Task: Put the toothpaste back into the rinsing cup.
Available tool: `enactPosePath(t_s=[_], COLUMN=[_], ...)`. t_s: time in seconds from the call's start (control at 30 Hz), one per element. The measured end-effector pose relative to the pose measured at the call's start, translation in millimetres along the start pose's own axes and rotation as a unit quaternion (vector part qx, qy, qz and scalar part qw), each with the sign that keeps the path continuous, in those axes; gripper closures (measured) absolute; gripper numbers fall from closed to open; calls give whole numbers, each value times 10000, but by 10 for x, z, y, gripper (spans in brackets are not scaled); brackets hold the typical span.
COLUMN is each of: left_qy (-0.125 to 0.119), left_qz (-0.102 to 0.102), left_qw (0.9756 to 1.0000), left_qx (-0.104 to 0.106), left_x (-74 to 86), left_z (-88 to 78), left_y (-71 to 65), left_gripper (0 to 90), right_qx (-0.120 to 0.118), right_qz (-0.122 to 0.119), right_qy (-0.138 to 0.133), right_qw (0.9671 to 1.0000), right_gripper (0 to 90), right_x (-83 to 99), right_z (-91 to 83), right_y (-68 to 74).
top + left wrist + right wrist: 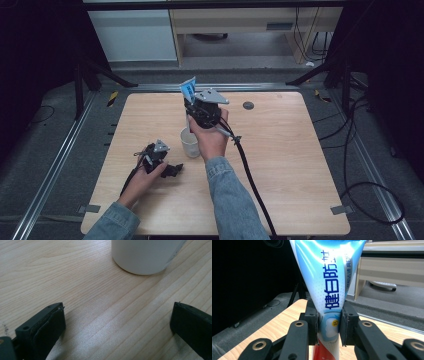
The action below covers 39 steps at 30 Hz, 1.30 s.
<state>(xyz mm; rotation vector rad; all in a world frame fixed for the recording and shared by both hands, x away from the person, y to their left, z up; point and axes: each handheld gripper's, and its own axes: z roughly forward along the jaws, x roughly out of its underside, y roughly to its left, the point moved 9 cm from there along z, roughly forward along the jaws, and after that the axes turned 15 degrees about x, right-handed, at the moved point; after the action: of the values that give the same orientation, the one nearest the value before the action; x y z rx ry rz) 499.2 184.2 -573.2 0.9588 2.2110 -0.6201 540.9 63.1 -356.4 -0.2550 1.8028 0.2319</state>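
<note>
Gripping a toothpaste tube (329, 290) upright between the right gripper (329, 325) pads, at frame centre above the white cup (189, 142). Resting the left gripper (117, 322) low on the table (280, 165), lower left, jaws standing wide and holding nothing.

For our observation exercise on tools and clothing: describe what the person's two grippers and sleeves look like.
Both grippers are black. The right gripper has two flat black jaws on linked arms with round metal rivets, a grey three-cornered plate on top and a thick black cable trailing off. The left gripper has blocky black jaws with rubbery pads and a similar grey plate. Both sleeves are blue denim.
</note>
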Motion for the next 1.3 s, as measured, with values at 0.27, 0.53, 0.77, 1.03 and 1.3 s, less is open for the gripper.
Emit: enactPosePath(t_s=[0.27, 0.53, 0.77, 1.03, 1.3], left_qy=[4, 3, -17, -13, -12], left_qz=[1, 1, -4, -3, 1], left_qw=[10000, 10000, 10000, 10000, 10000], left_qx=[1, 1, -7, -6, -5], left_x=[1, 0, -2, -1, -1], left_z=[0, 0, 2, 1, 1], left_y=[0, 0, 1, 1, 1], left_gripper=[0, 0, 0, 0, 0], right_qx=[-25, -6, -4, 58, 90], right_qz=[-7, -21, -46, -19, 8], right_qy=[46, 140, 264, 310, 360], right_qw=[10000, 9999, 9996, 9995, 9993], right_gripper=[720, 719, 719, 718, 718], right_x=[97, 219, 396, 500, 590], right_z=[63, 128, 209, 253, 292], right_y=[41, 30, 27, -16, -34])
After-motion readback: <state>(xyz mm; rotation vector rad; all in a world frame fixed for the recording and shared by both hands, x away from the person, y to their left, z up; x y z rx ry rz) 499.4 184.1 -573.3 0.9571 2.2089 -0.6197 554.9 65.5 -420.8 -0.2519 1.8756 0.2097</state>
